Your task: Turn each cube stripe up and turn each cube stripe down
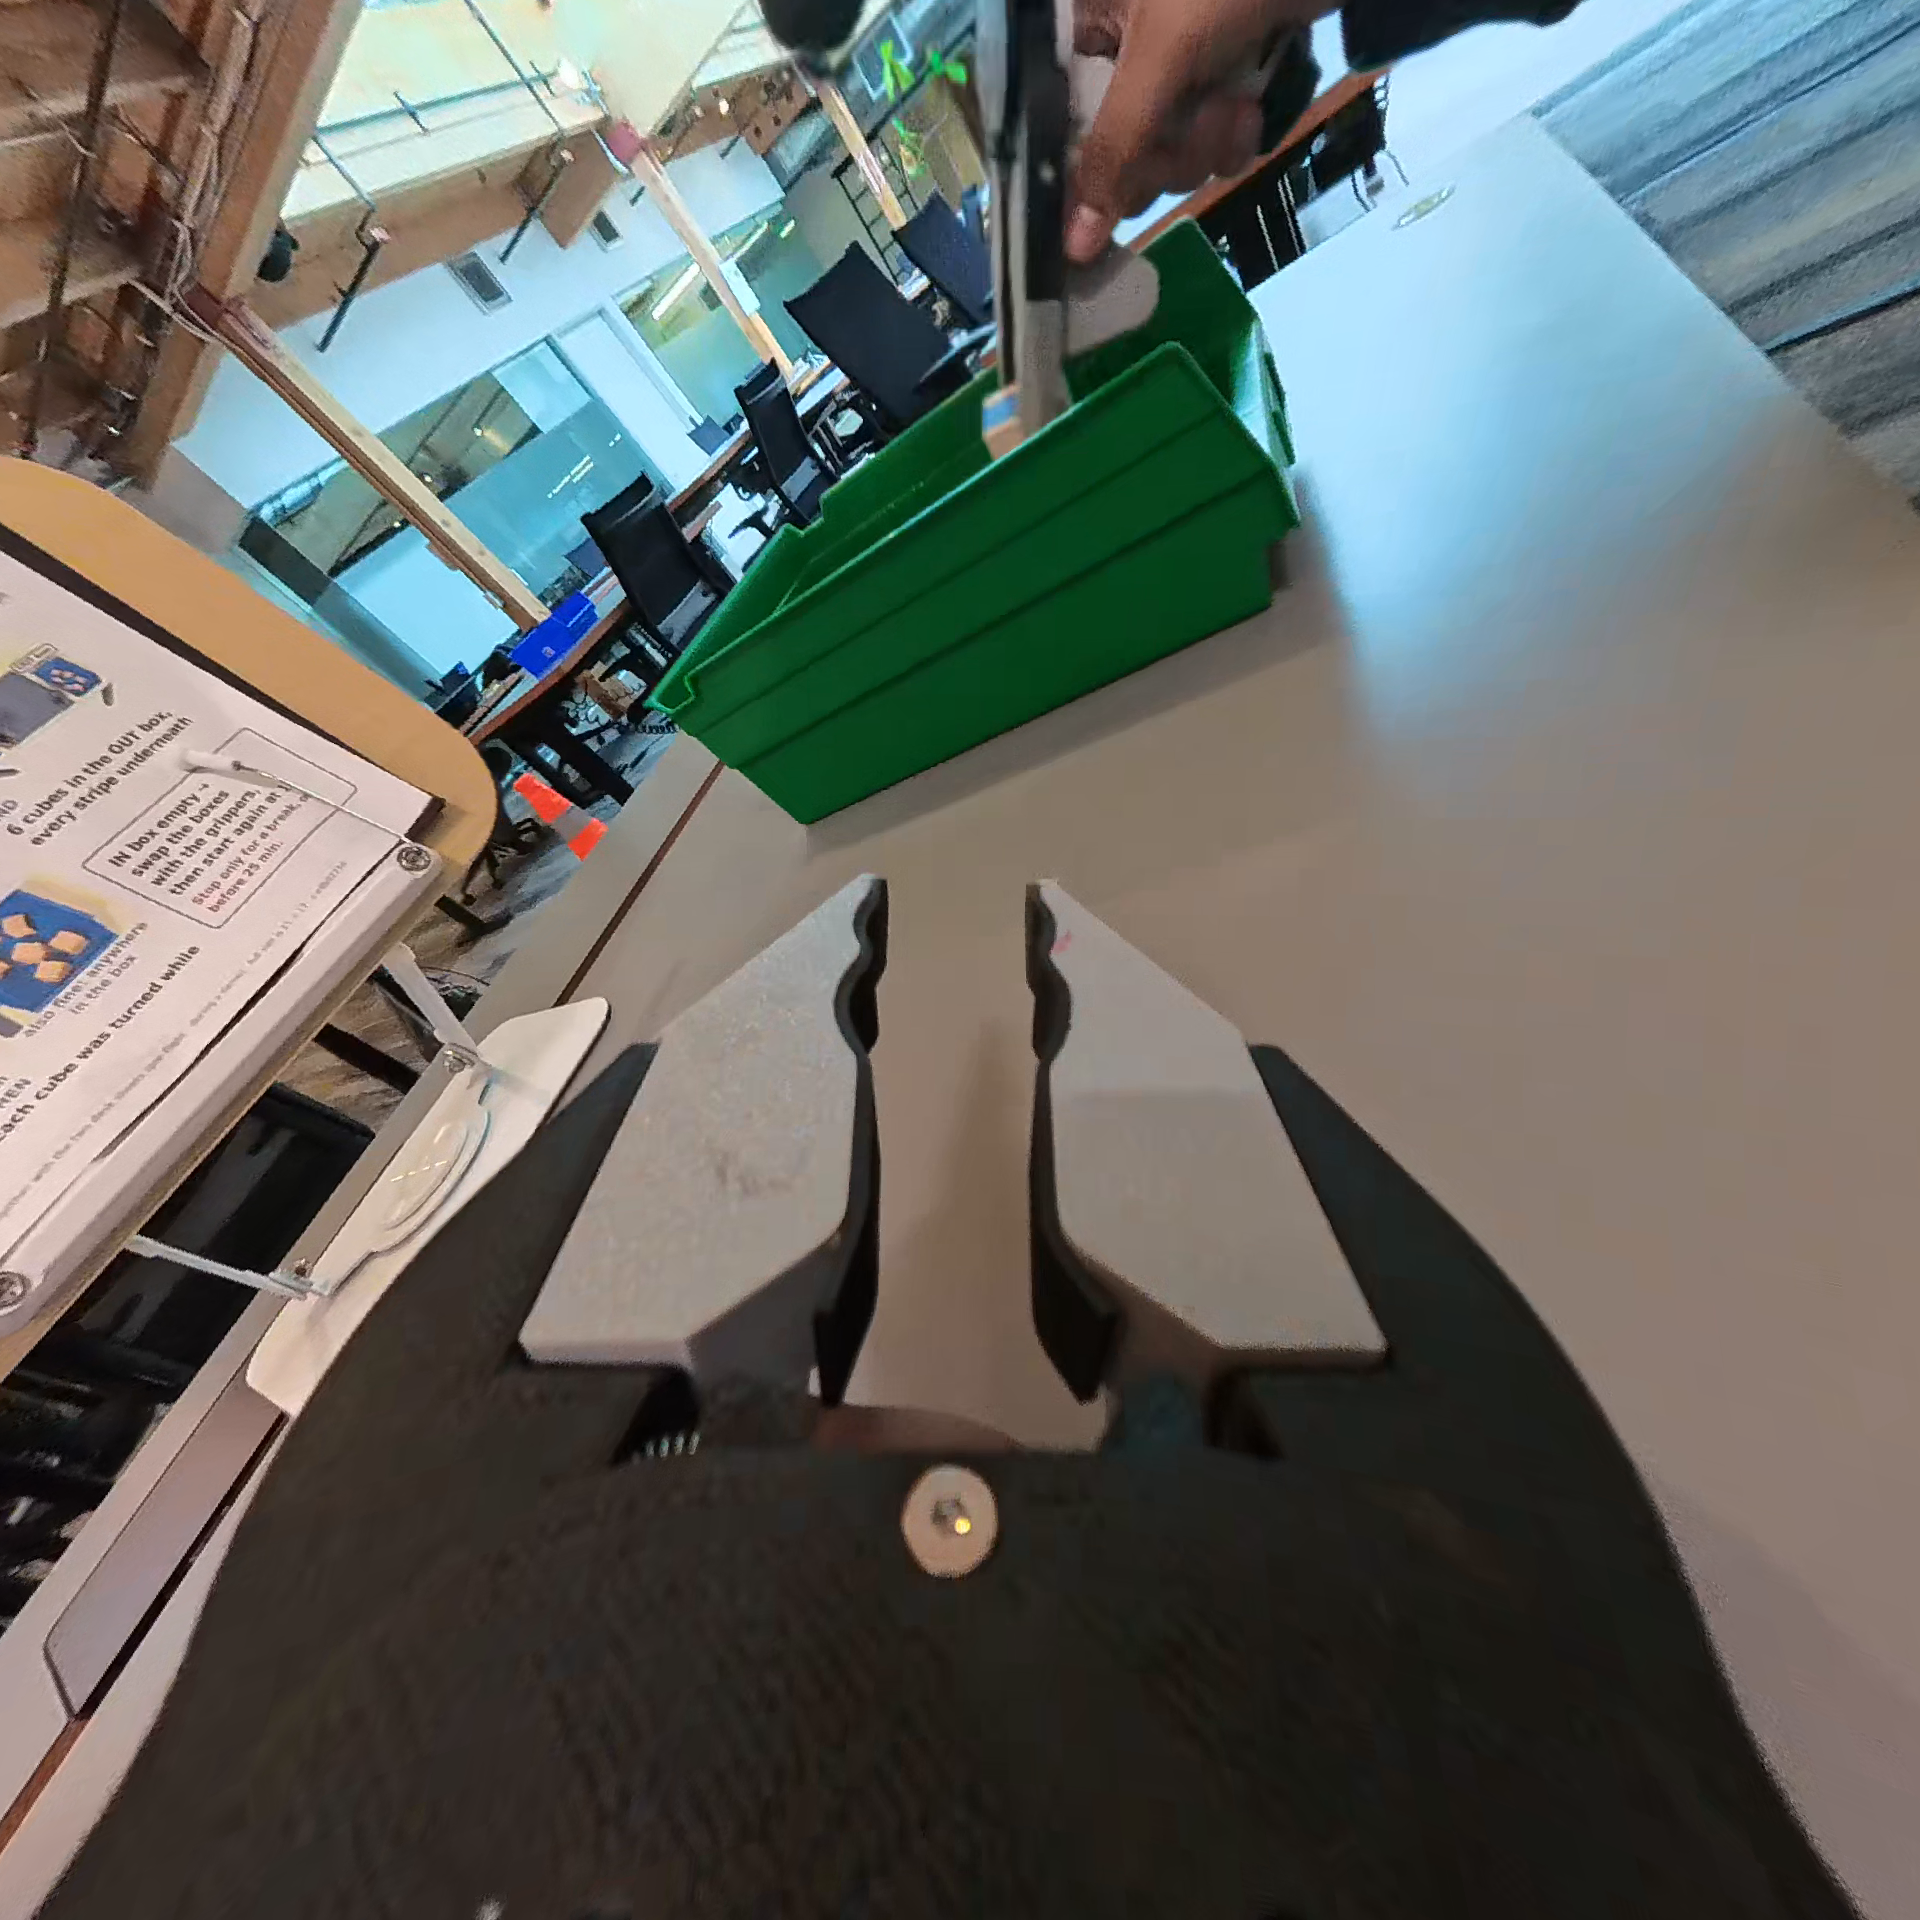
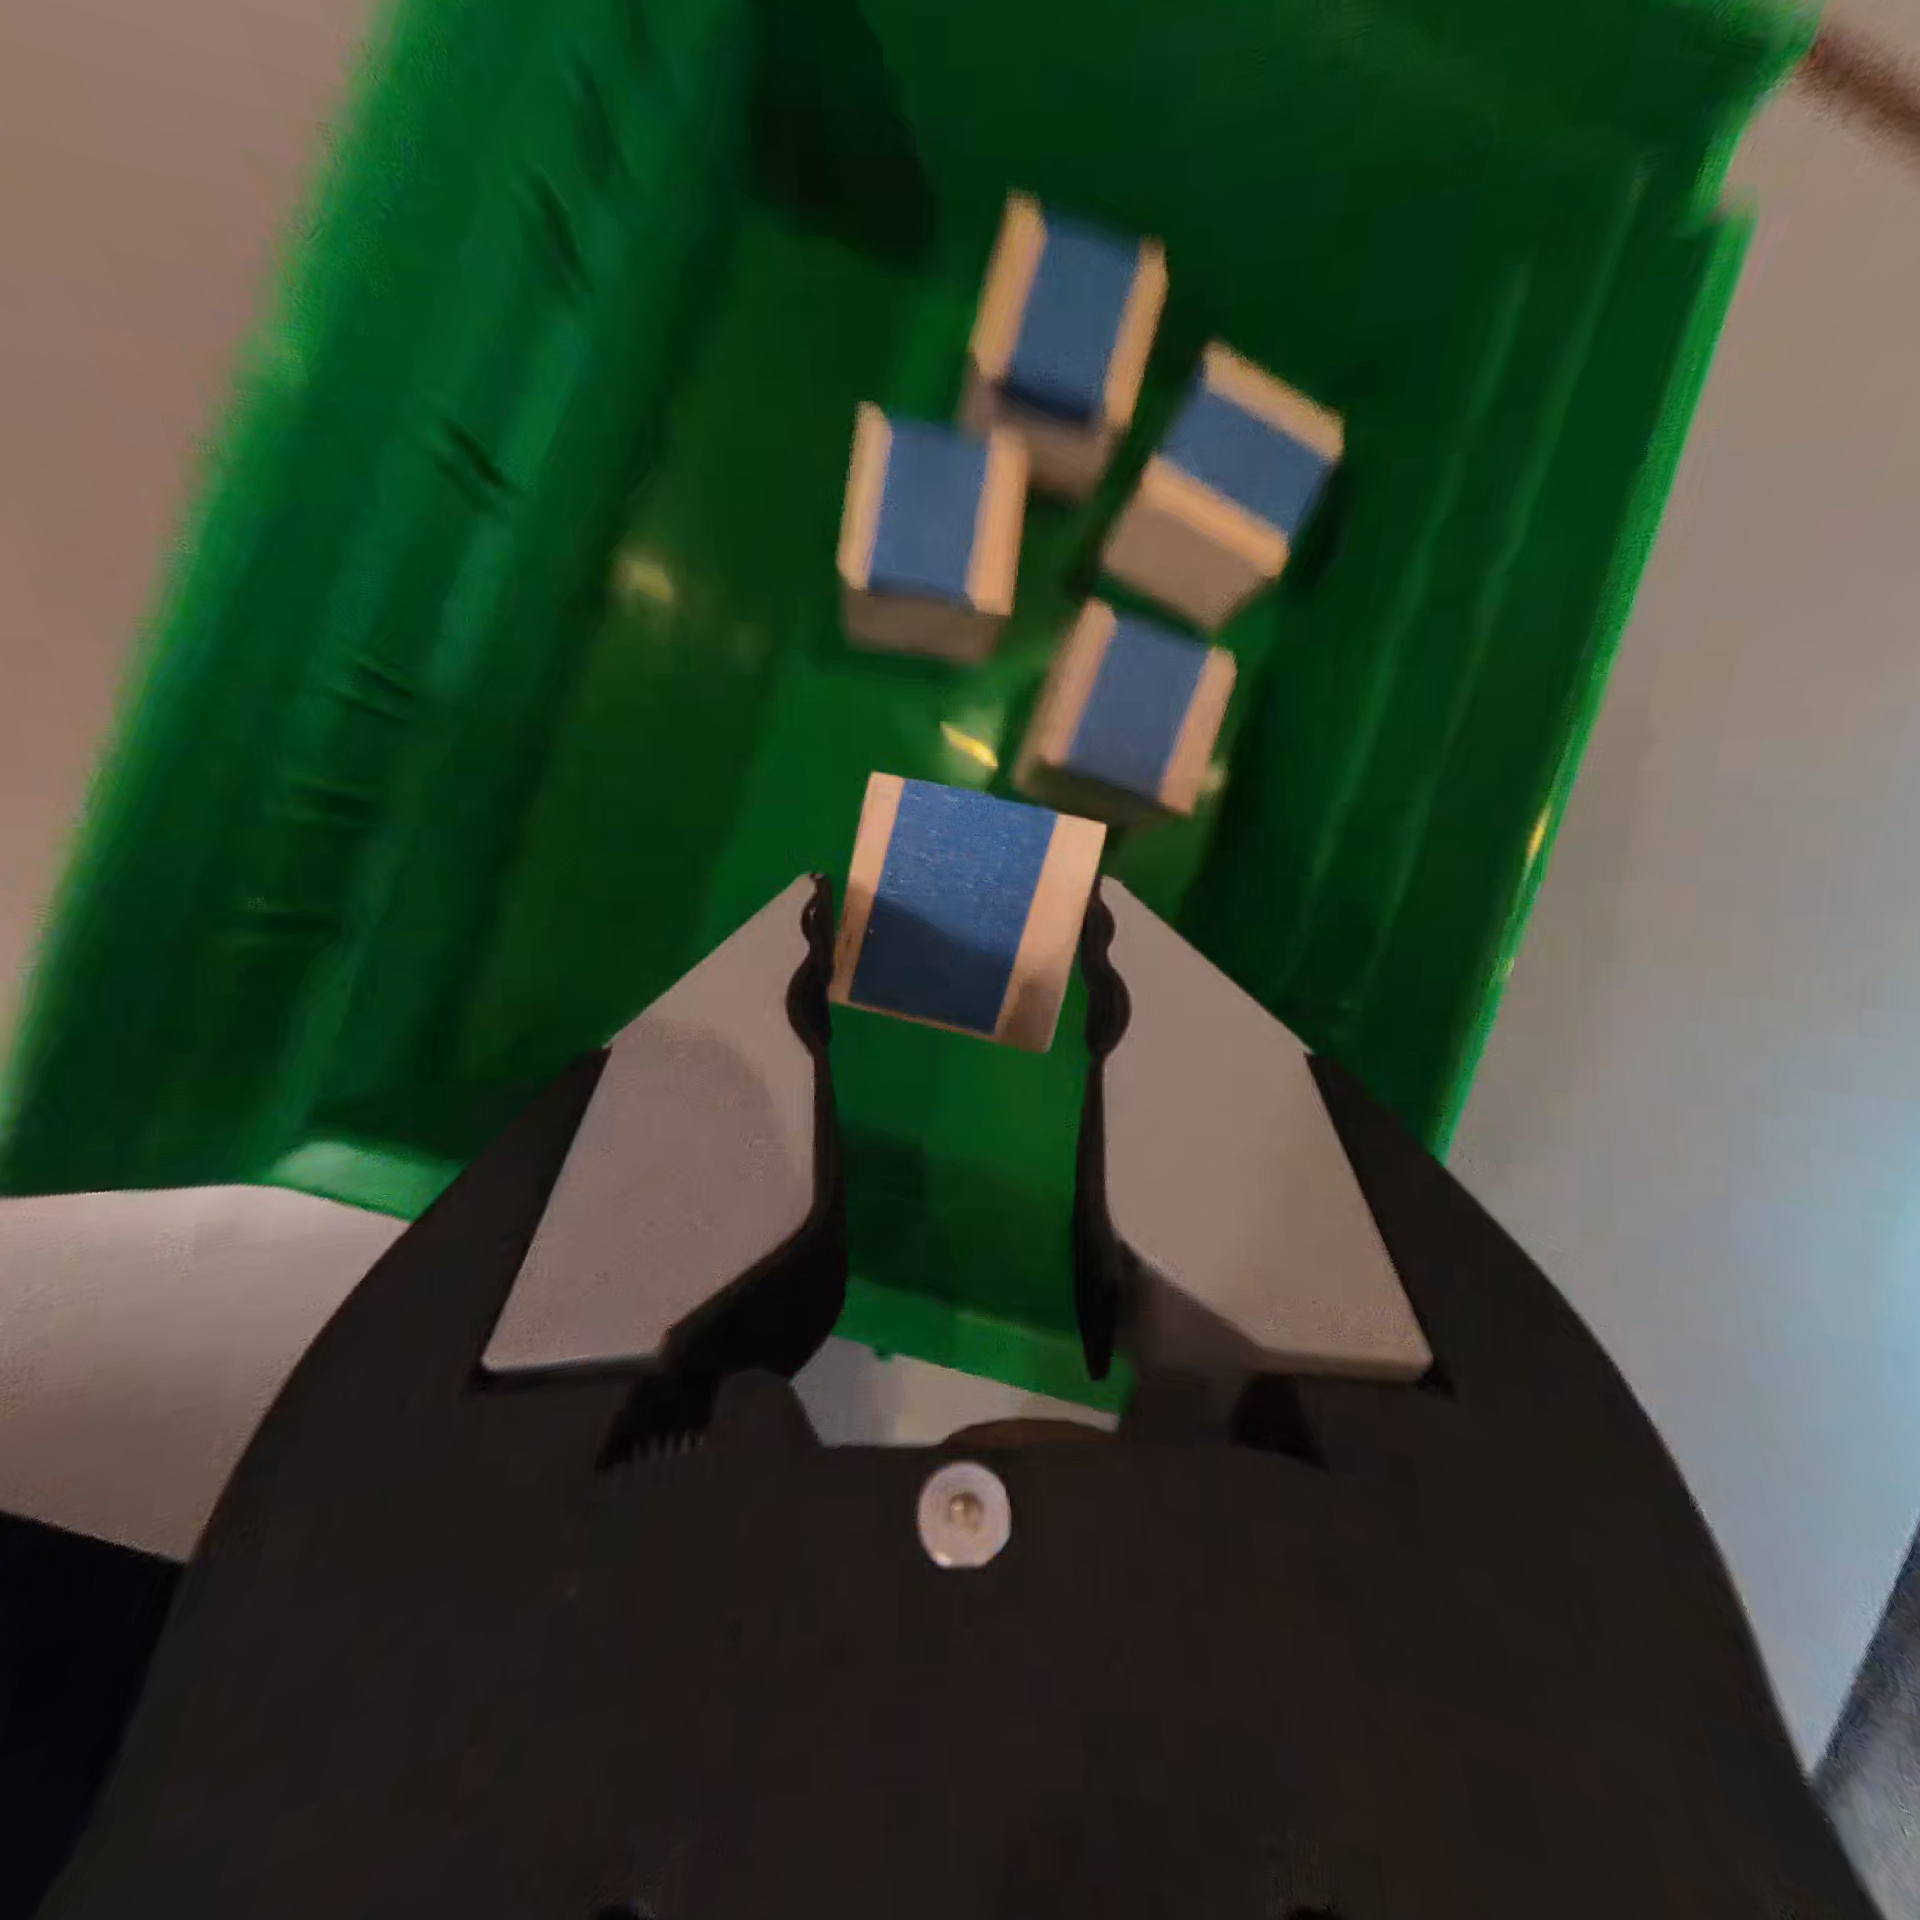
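Office chairs line the background behind a grey table (image 1: 1507, 727). Pointing steeply down, the right gripper (image 2: 958, 914) pinches a blue-striped cube (image 2: 961, 909) above a green bin (image 2: 520, 623); four cubes (image 2: 1138, 707) lie toward twelve o'clock. Low over the table, the left gripper (image 1: 956, 935) is slightly parted, empty.

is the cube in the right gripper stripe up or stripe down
Stripe up: the cube between the right gripper's fingertips shows its blue stripe toward the camera.

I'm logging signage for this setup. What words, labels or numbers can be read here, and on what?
Printed sheet on the stand at left: black and red print beside small pictures; readable, but I do not quote it.
Left gripper: tiny pink mark on one finger, too small to read.
Green bins, striped cubes: no writing visible.
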`<state>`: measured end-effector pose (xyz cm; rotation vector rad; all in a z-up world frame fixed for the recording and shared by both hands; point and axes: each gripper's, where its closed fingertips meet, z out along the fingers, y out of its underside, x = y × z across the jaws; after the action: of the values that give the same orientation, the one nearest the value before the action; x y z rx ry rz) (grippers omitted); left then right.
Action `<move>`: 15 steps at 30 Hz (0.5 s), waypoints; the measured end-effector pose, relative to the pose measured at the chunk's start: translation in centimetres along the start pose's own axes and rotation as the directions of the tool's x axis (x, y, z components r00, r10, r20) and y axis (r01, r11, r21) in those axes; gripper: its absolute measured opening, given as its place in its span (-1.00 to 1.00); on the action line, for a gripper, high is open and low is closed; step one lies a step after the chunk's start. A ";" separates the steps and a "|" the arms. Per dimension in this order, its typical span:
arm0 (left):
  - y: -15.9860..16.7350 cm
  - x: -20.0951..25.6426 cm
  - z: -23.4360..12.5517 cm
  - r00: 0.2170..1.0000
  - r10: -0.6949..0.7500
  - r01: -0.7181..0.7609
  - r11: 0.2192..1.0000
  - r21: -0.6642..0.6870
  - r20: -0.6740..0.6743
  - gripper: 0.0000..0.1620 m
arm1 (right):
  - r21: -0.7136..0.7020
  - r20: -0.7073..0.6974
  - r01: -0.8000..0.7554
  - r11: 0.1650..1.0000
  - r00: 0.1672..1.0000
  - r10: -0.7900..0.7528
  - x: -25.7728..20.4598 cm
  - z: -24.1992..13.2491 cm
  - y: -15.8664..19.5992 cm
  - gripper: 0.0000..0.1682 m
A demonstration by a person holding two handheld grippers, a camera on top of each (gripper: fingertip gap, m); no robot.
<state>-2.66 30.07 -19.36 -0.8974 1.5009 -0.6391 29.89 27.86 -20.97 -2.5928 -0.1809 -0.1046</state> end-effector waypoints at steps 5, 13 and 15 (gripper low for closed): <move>1.1 -0.2 0.3 1.000 0.022 -0.022 0.999 -0.036 0.019 -0.69 | -0.138 -0.052 -0.014 0.990 0.999 0.007 1.7 3.6 3.4 -0.46; 2.2 -0.6 0.5 0.998 -0.056 0.058 0.994 -0.093 0.024 -0.65 | 0.244 -0.029 0.090 0.966 0.996 -0.086 -6.0 -2.5 -6.2 -0.32; 2.4 -0.9 0.5 0.996 -0.081 0.084 0.991 -0.106 0.038 -0.60 | 0.414 0.087 0.144 0.899 0.977 -0.197 -13.3 -3.8 -9.5 -0.35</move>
<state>-2.56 32.19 -20.84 -1.0526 1.4852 -0.6045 15.15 32.48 -14.40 -2.1639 -0.4306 0.0342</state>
